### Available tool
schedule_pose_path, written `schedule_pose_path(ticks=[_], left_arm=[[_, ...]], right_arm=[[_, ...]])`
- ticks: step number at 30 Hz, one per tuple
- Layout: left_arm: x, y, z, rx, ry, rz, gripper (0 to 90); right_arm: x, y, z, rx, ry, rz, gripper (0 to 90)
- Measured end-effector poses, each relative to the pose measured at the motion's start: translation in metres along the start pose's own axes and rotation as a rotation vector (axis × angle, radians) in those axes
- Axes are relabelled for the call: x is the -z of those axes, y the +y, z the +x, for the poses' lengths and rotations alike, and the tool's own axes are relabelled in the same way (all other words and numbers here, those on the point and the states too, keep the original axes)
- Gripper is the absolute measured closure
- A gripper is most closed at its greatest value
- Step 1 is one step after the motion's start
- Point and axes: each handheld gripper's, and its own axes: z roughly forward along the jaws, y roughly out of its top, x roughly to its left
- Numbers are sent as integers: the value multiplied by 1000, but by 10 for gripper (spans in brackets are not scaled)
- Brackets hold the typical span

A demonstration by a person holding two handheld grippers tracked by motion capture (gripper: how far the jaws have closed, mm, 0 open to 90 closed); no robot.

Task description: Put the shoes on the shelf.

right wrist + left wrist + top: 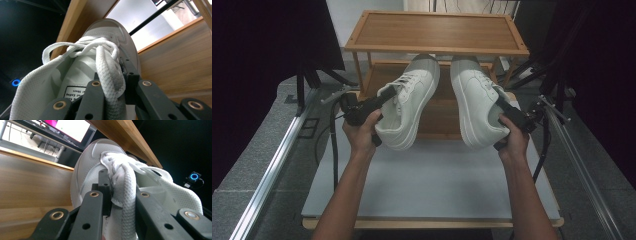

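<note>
White leather, both items: a pair of low lace-up sneakers with thick white soles. The left white leather sneaker point(408, 102) and the right white leather sneaker point(476, 100) are both held in the air above the pale grey tabletop point(432, 185), toes pointing away from the person toward the two-tier bamboo shoe rack point(437, 32) that stands at the tabletop's far end. Soles face outward, openings face inward; the two shoes are near each other but apart.

Left tool point(379, 102): nearly closed, jaws pinching the collar and tongue of the left sneaker at its heel end. Left gripper view shows white mesh lining and a flat woven lace point(128, 202) running between the jaws.

Right tool point(507, 111): likewise nearly closed on the right sneaker's heel-side collar. Right gripper view shows a lace loop between the jaws and a printed size label point(75, 92) on the tongue; text probably unreadable at this resolution.
</note>
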Motion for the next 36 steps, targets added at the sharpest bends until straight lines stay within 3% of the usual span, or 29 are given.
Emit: schedule_pose_path(ticks=[5,11,21,31,36], left_arm=[[-9,4,4,13,10,4,818],[-17,6,11,49,48,-31,818],[-34,9,17,57,113,-18,817],[-51,11,15,72,126,-4,816],[-58,10,14,76,154,-8,816]], right_arm=[[-6,3,2,17,-17,0,817],[-16,5,1,-12,-29,-15,817],[-41,0,3,-6,-84,8,814],[-61,0,9,3,-114,6,814],[-67,0,12,-1,-146,-6,811]])
